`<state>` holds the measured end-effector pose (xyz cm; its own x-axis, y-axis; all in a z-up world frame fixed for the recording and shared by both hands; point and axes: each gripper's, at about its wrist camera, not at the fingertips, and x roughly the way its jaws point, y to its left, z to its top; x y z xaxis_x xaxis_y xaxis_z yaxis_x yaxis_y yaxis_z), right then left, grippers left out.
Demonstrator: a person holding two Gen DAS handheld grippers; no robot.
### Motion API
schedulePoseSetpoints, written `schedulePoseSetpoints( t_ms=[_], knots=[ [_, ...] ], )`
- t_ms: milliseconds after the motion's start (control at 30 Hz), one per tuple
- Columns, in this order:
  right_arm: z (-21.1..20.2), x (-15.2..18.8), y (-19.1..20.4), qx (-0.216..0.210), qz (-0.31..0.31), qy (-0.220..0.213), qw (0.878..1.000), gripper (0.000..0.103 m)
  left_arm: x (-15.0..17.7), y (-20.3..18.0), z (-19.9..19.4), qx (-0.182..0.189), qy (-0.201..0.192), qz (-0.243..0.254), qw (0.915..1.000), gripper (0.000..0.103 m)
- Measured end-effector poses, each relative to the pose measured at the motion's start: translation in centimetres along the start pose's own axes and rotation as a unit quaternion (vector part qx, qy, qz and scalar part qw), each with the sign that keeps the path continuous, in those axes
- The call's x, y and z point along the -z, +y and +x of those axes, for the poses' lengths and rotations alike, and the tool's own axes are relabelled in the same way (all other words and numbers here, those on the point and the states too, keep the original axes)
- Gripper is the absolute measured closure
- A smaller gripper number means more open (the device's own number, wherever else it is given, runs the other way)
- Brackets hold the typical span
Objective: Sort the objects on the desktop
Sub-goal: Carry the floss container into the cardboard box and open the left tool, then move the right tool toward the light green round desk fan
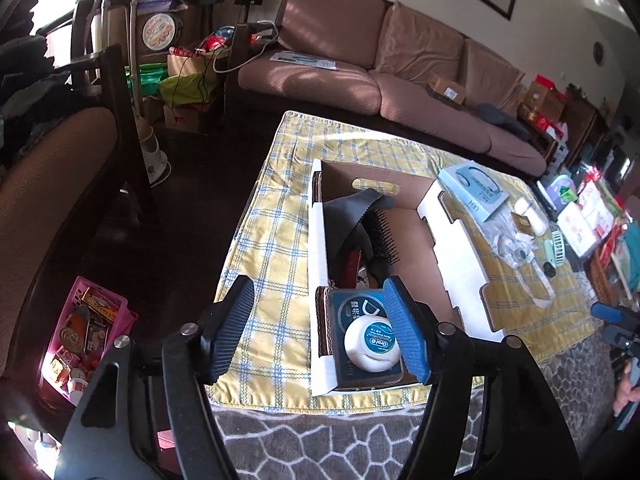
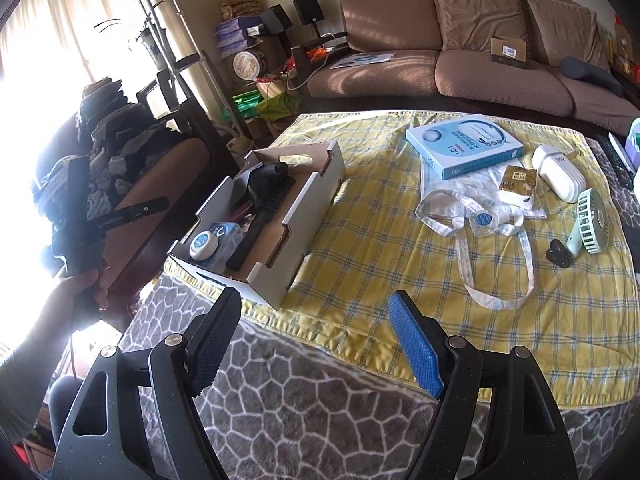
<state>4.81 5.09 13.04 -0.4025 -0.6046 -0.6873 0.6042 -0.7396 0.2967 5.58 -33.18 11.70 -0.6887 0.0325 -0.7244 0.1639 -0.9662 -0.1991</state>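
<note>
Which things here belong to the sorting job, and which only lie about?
Job:
cardboard box
floss and hairbrush, in the box
blue flat box, tote bag, handheld fan, on the yellow cloth

Lying about:
sofa
pink basket on the floor
biscuit tin

Open lane down the table's middle

Bare yellow cloth (image 2: 360, 216) between cardboard box (image 2: 296, 216) at the left edge and tote bag (image 2: 472, 216), fan (image 2: 588, 220) toward the right.
</note>
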Motion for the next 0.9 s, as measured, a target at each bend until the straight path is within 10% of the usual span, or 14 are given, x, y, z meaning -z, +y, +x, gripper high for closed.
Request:
schedulePoseSetpoints(
  t_ms=[267, 533, 600, 900],
  knots=[
    [-1.4, -0.4, -0.6, 0.022, -0.006, -0.009, 1.0, 0.024, 1.3, -4.9, -0.6, 0.037, -0.003, 0.042, 0.9985, 0.031],
    [-3.2, -0.7, -2.9, 0.073, 0.005, -0.041, 0.996, 0.013, 1.4, -12.4, -1.9, 0.084, -0.02, 0.087, 0.9924, 0.0],
    [-3.3, -0.6, -3.6, 0.091, 0.008, -0.045, 0.995, 0.0, 1.4, -14.5, -1.9, 0.096, -0.022, 0.099, 0.9902, 0.0],
    [-5.7, 0.2, -7.9, 0.147, 0.038, -0.055, 0.987, 0.0, 1.6, -22.1, -0.7, 0.13, -0.022, 0.114, 0.9847, 0.0]
  ],
)
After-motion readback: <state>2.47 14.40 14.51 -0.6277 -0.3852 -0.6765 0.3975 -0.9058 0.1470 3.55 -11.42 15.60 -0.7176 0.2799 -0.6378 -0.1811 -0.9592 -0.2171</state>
